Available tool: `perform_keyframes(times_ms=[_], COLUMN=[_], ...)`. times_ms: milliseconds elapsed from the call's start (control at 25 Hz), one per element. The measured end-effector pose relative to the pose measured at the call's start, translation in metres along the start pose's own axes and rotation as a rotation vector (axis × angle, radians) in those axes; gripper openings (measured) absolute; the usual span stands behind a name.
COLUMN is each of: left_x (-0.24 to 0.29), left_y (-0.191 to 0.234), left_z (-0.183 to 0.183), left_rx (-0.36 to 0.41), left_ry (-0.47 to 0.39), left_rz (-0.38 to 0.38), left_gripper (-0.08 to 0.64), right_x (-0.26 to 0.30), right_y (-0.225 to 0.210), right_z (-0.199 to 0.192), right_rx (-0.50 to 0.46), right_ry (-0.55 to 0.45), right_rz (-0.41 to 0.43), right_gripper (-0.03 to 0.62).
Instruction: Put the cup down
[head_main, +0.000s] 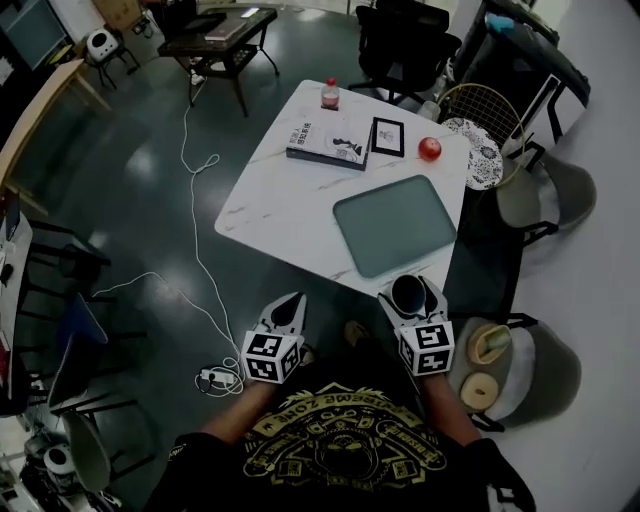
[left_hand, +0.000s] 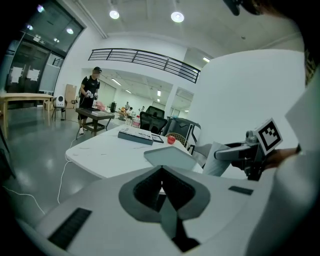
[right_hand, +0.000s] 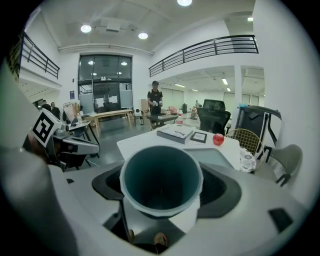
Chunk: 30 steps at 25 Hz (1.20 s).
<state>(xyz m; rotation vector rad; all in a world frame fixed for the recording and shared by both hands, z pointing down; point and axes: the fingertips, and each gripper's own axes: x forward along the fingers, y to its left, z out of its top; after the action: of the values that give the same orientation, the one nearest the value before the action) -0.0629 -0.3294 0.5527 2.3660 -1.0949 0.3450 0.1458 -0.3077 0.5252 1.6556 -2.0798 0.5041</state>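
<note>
A dark teal cup (head_main: 407, 294) sits upright between the jaws of my right gripper (head_main: 410, 290), which is shut on it, just off the near edge of the white table (head_main: 280, 205). In the right gripper view the cup (right_hand: 161, 180) fills the centre, its mouth open and nothing inside. My right gripper (right_hand: 161, 197) clamps its sides. A grey-green tray (head_main: 395, 225) lies on the table just beyond the cup. My left gripper (head_main: 288, 303) hovers left of it, off the table edge, shut with nothing held. Its jaws (left_hand: 162, 187) meet at the tips.
At the table's far side lie a book (head_main: 328, 143), a framed picture (head_main: 388, 137), a red apple (head_main: 429, 149) and a red-capped bottle (head_main: 330, 94). Grey chairs (head_main: 520, 370) stand at the right. A white cable (head_main: 195, 260) trails across the floor at left.
</note>
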Motion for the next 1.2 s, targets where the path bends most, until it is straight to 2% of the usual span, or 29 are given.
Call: perform_keyframes(times_ms=[520, 840, 1200], left_x=[0.045, 0.048, 0.061], left_y=[-0.023, -0.032, -0.051], left_z=[0.035, 0.027, 0.017], left_rx=[-0.016, -0.057, -0.085], left_ry=[-0.041, -0.057, -0.073], left_rz=[0.139, 0.239, 0.278], left_gripper=[0.009, 0.011, 0.009], right_x=[0.064, 0.092, 0.116], right_y=[-0.04, -0.056, -0.071], right_z=[0.032, 0.026, 0.01], right_rx=[-0.145, -0.22, -0.265], right_ry=[-0.013, -0.002, 0.037], right_rz=[0.198, 0.275, 0.325], right_gripper=[0.39, 0.39, 0.39])
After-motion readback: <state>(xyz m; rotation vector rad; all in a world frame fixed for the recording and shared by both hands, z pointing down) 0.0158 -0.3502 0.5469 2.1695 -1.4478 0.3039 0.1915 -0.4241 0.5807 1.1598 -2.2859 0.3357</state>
